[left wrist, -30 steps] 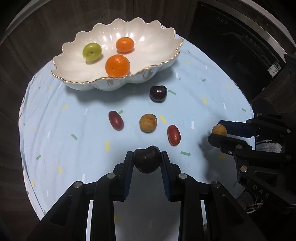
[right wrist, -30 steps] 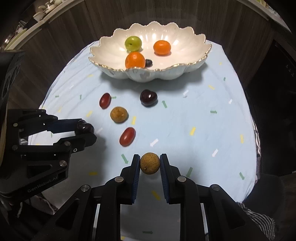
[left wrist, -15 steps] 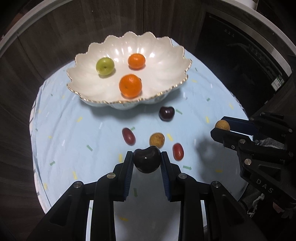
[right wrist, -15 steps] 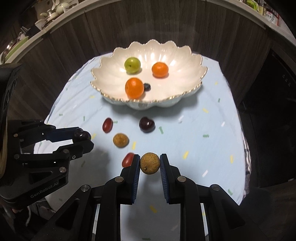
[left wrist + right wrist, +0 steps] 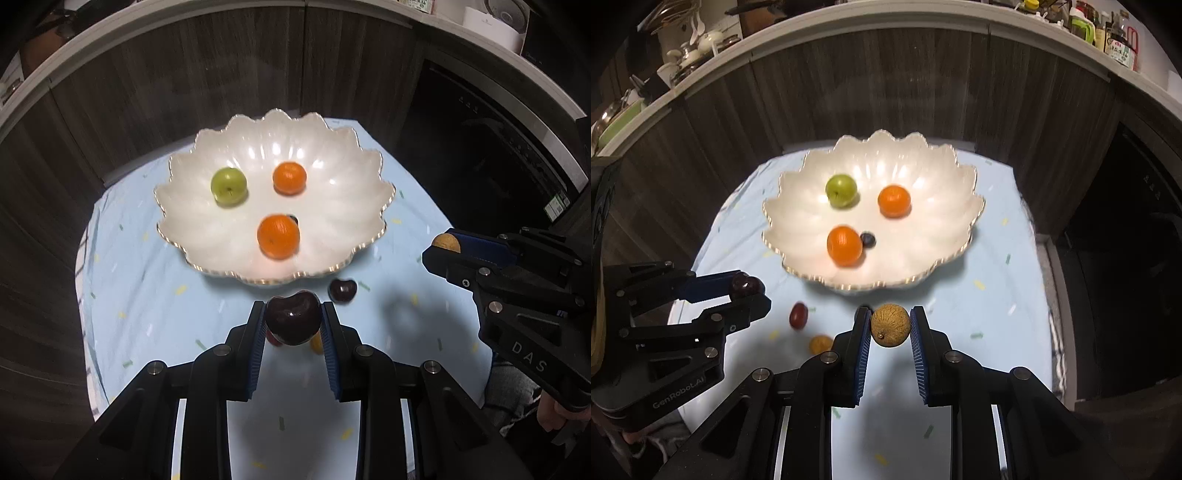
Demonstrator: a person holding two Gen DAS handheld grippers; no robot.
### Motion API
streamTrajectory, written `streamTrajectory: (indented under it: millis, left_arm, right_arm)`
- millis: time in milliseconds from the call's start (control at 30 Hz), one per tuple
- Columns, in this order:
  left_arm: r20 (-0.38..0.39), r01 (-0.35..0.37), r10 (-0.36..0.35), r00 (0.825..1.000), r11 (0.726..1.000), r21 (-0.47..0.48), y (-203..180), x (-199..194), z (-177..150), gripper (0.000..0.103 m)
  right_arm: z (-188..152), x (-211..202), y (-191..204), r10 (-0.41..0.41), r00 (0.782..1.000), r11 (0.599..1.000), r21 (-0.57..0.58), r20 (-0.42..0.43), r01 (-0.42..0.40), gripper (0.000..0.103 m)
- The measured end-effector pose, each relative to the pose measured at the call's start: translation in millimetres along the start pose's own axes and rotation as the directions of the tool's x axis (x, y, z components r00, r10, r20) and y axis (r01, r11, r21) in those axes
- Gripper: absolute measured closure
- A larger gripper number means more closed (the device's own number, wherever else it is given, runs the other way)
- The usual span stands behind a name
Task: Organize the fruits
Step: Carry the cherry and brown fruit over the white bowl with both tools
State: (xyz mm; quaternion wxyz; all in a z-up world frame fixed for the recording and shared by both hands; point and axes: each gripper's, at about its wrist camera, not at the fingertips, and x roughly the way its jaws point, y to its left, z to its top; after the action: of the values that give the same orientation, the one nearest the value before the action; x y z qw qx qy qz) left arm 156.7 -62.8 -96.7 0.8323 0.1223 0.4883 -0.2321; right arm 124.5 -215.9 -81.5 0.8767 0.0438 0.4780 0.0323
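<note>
L gripper [image 5: 293,323] is pinching a dark cherry [image 5: 293,320] between its blue pads, held up off the table [image 5: 140,295], just short of the bowl's near rim. R gripper [image 5: 889,325] is pinching a tan round fruit [image 5: 890,325] the same way, also off the cloth and just short of the bowl's near rim. Each gripper shows in the other's cam too, off to the side, fruit clamped at the tips.

Bowl [image 5: 798,206] – 1 of them, white, scalloped, gold edge – sits toward the far edge of the table on the pale blue cloth w/ confetti marks. Inside it, count 4: 2 oranges, 1 green fruit [image 5: 841,190], 1 small dark berry [image 5: 867,240]. Near orange [image 5: 844,246] sits toward the bowl's near side w/ the berry touching or just beside it on the right; far orange [image 5: 894,201] is further back, right of the green one.

On the cloth btwn bowl and near edge: 1 loose dark cherry [image 5: 342,290] just by the bowl's near rim, 1 red grape [image 5: 798,315], 1 more tan fruit [image 5: 820,344] partly behind the R gripper's finger. In the L cam, bits of red and yellow peek from behind the held cherry – can't tell exactly what. So 2 cherries total and 2 tan fruits total in sight.
</note>
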Motion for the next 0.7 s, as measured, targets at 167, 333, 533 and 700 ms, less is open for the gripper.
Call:
streamTrajectory:
  millis: [167,333,533,700]
  left_arm:
    - [0.024,-0.013,0.013,1.000,1.000,-0.010,7,-4,14,0.074]
    - [0.042,-0.027,0.028,0.999,0.999,-0.026,15,-4,29,0.074]
    - [0.051,-0.043,0.046,0.998,0.998,-0.043,25,2,41,0.074]
    - [0.044,-0.065,0.068,0.997,0.996,-0.058,33,13,50,0.074]
  right_arm:
    - [16,-1,-2,-0.007,1.000,1.000,0.002,0.027,0.007,0.080]
    - [28,2,-2,-0.012,0.999,1.000,-0.001,0.044,0.012,0.080]
    - [42,11,-4,-0.020,0.998,1.000,0.002,0.053,0.020,0.080]
    - [51,19,-5,-0.031,0.998,1.000,0.005,0.057,0.031,0.080]
